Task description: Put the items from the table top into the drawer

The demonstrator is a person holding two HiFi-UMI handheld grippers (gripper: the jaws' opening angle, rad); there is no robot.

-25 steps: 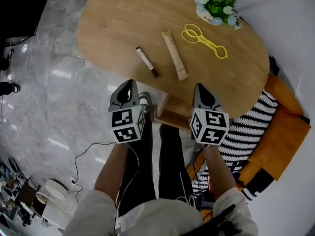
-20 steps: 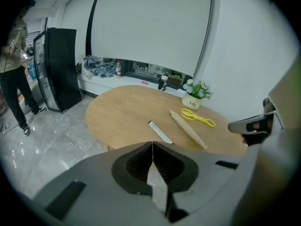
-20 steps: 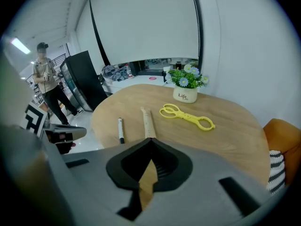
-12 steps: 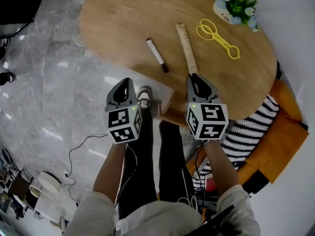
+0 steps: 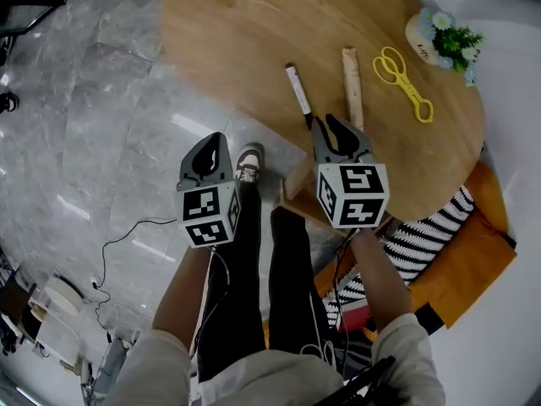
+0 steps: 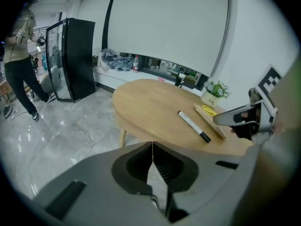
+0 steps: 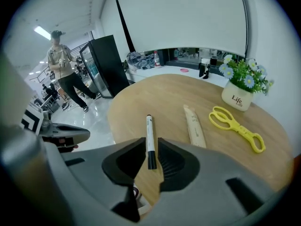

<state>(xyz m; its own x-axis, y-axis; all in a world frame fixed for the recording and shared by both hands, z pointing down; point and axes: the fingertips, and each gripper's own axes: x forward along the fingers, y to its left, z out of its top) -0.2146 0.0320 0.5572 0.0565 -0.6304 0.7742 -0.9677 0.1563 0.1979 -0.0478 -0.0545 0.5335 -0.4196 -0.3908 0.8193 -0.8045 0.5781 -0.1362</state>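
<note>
We see our right gripper over the near edge of the oval wooden table, its jaws opening. In its own view the dark end of the marker lies in the gap between them. We cannot tell whether either pad touches it, and in the head view the gripper's body covers that end. The rest of the marker lies flat on the table top, pointing away from us. Just to its right lies a long tan packet, whose near end is hidden behind the right gripper in both views; its print is too small to read. Further right are yellow scissors, and beyond them a small white flower pot near the far rim. The left gripper hangs off the table over the grey floor, jaws pressed together with nothing between them. Of the drawer we make out only a sliver of pale wood beneath the table edge, between the two grippers; the right gripper's cube covers most of it, so we cannot tell what is inside. A shoe peeks out beside the left gripper. A striped cushion and an orange cushion are partly hidden under the table's rim at the right.
</note>
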